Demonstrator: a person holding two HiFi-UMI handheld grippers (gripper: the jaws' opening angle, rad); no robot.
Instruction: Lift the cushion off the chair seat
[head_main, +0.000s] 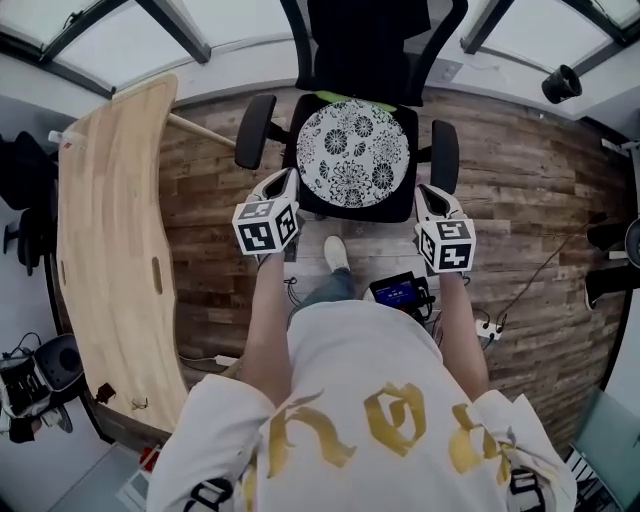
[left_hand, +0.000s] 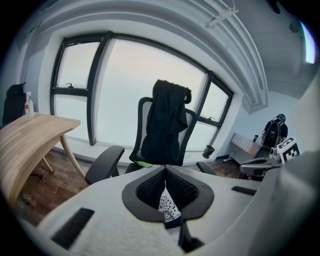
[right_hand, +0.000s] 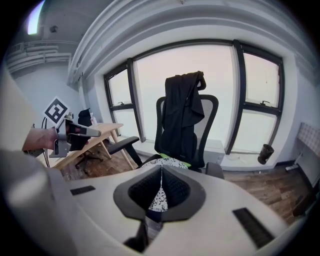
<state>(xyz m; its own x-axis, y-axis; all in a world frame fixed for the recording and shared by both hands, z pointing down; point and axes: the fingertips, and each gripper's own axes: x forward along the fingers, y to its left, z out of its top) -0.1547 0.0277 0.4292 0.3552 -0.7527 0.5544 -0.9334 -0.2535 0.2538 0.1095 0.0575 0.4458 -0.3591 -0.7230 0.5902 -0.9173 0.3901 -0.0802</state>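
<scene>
A round cushion (head_main: 353, 153) with a black-and-white flower print lies on the seat of a black office chair (head_main: 362, 45). Both grippers hover just in front of the seat's front corners and touch nothing. My left gripper (head_main: 286, 183) is by the left corner, my right gripper (head_main: 429, 195) by the right one. In the left gripper view the jaws (left_hand: 165, 170) are shut and empty, and the cushion (left_hand: 169, 207) shows below them. The right gripper (right_hand: 161, 169) is likewise shut and empty, with the cushion (right_hand: 159, 200) beyond it.
A black jacket (left_hand: 167, 125) hangs over the backrest. Armrests (head_main: 255, 130) (head_main: 443, 155) flank the seat. A curved wooden desk (head_main: 110, 250) runs along the left. A shoe (head_main: 336, 252), a device with a blue screen (head_main: 400, 292) and cables lie on the wood floor. Windows stand behind the chair.
</scene>
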